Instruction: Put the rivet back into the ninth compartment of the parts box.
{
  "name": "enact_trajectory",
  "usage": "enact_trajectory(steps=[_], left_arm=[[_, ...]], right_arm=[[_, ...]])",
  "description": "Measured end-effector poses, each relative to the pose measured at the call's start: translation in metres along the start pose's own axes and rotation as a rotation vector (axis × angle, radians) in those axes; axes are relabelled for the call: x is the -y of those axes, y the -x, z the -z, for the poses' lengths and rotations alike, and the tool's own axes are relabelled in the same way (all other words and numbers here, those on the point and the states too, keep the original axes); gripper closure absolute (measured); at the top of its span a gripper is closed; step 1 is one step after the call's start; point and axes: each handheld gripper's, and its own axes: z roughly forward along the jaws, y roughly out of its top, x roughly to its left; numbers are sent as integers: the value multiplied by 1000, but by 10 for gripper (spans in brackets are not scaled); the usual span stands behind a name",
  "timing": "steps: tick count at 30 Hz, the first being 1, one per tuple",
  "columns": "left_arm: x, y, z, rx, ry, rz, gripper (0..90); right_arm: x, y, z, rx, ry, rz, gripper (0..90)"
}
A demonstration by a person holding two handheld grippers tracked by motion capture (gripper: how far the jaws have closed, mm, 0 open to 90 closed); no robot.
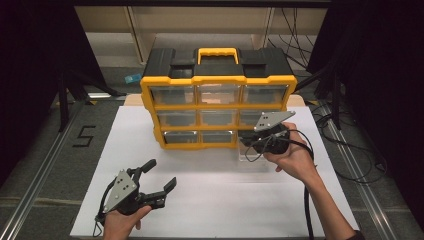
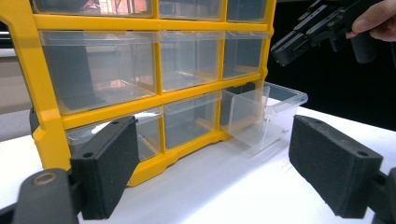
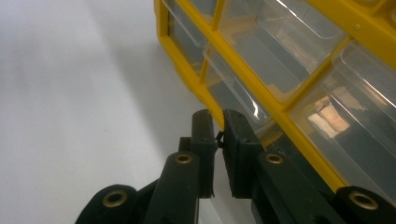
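Right gripper (image 3: 218, 122) pinches the half-hidden clear drawer's (image 2: 261, 116) rim — left gripper (image 1: 156, 176) spread, idle.

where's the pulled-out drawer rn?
High view: the clear drawer juts from the yellow organizer's bottom-right slot, beneath the right hand-held gripper.
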Motion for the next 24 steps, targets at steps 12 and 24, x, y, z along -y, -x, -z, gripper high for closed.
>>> enact_trajectory(steps=[12,24], left_arm=[[0,0,0,0,-2,3,161],[0,1,0,1,-3,3,160]], right_arm=[[9,11,1,26,-16,-26,836],[19,21,-1,56,-55,-44,836]])
